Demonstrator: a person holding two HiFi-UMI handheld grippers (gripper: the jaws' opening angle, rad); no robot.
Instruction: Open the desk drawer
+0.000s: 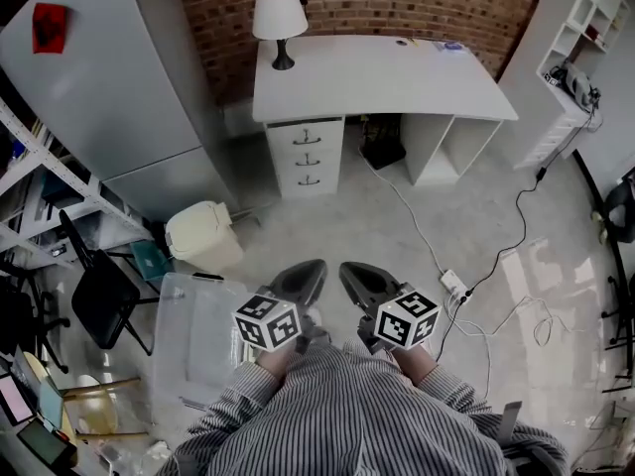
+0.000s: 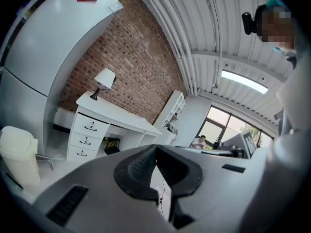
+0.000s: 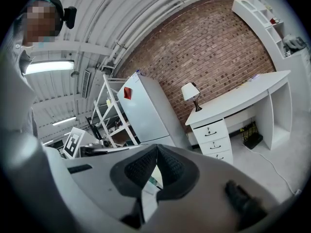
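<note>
Standing far from the desk [image 1: 377, 79], with left gripper [image 1: 310, 276] and right gripper [image 1: 357, 278] shut tight and empty, no drawer [image 1: 307, 135] opened yet.

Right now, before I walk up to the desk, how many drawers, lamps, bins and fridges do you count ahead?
Drawers: 3
Lamp: 1
Bin: 1
Fridge: 1
Total: 6

Loft-style office or studio: red brick wall [image 1: 417, 3], curved white desk with three drawers [image 1: 377, 77], tall grey refrigerator [image 1: 89, 87], white shelf unit [image 1: 585, 38], corrugated metal ceiling [image 2: 233, 28].
</note>
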